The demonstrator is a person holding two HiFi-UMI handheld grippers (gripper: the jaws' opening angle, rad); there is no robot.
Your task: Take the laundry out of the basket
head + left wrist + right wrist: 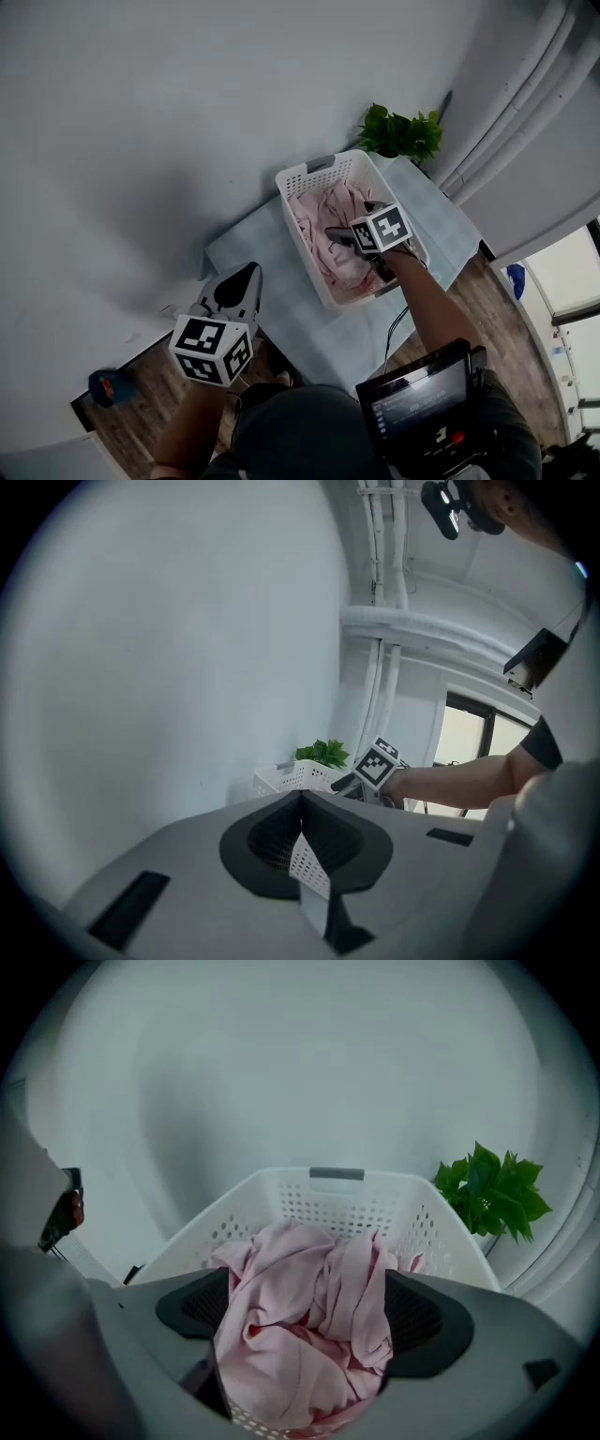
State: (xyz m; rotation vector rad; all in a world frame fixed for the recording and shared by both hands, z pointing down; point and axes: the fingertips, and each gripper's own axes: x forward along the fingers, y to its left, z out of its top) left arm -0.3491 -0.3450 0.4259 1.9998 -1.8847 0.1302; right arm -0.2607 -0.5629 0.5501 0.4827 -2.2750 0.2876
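The right gripper [305,1312] is hanging with its jaws spread wide. The pink laundry [291,1354] is lying between and just under them, filling the white basket [281,1190]. Beyond the basket's far right corner, a green plant [492,1190] is standing by the wall. The left gripper [302,799], jaws pressed together and empty, is pointing basketward from well apart.

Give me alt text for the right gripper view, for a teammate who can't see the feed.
The right gripper, jaws open, points down at a crumpled heap of pink laundry in a white perforated basket. A leafy green plant stands beyond the basket's right corner, against a plain pale wall.
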